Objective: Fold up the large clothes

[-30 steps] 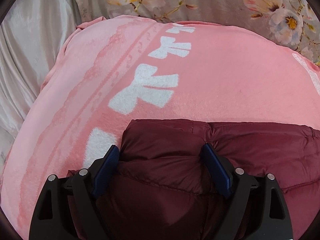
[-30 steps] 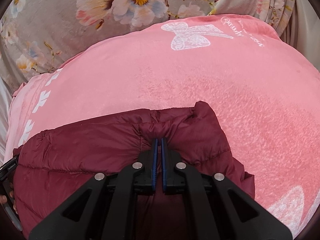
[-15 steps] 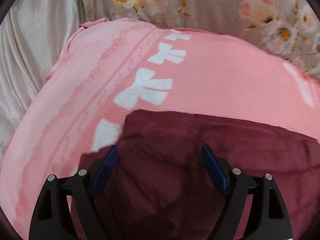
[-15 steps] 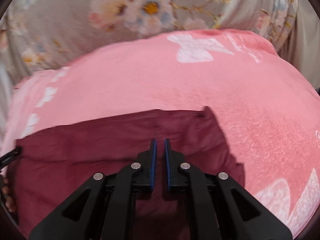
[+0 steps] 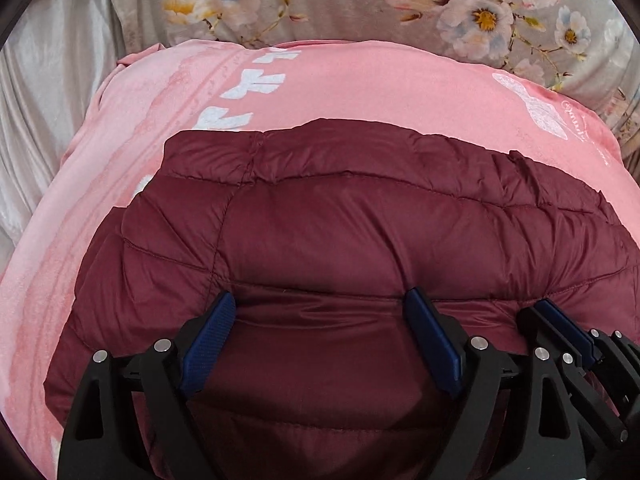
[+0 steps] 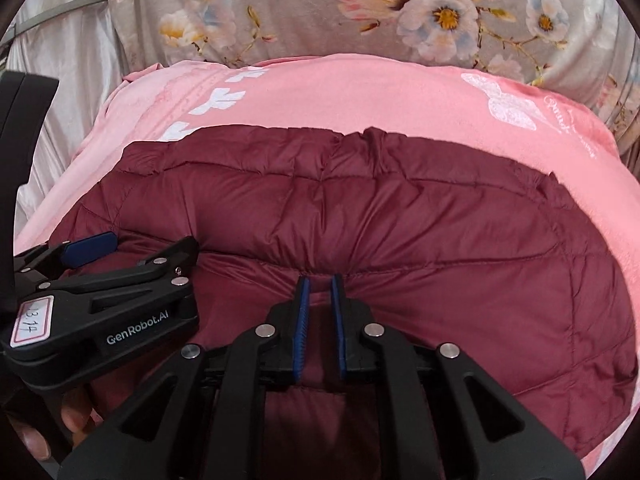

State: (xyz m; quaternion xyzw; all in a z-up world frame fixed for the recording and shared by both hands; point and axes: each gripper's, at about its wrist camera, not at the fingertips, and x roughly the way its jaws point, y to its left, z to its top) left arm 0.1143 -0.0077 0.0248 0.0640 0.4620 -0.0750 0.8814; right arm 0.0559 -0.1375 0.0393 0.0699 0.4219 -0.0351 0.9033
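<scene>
Maroon puffer jacket (image 5: pixel 360 240) lies folded on the pink blanket (image 5: pixel 360 80) over the bed. Left tongs (image 5: pixel 320 312) gape wide above it; right tongs (image 6: pixel 320 292) stand narrowly parted, apparently gripping nothing. Best press the puffy fold flat and square the edges.

The maroon jacket (image 5: pixel 360 248) was quilted puffer cloth, smooth with a faint sheen and stitched seams. Beneath it the pink blanket (image 5: pixel 380 80) looked plush and matt, with white printed bows toward 11 o'clock. The floral sheet (image 6: pixel 320 8) was smooth matt cloth. The left gripper (image 5: pixel 320 320) was matt black plastic with textured blue pads (image 5: pixel 208 340) and shiny metal screws.
</scene>
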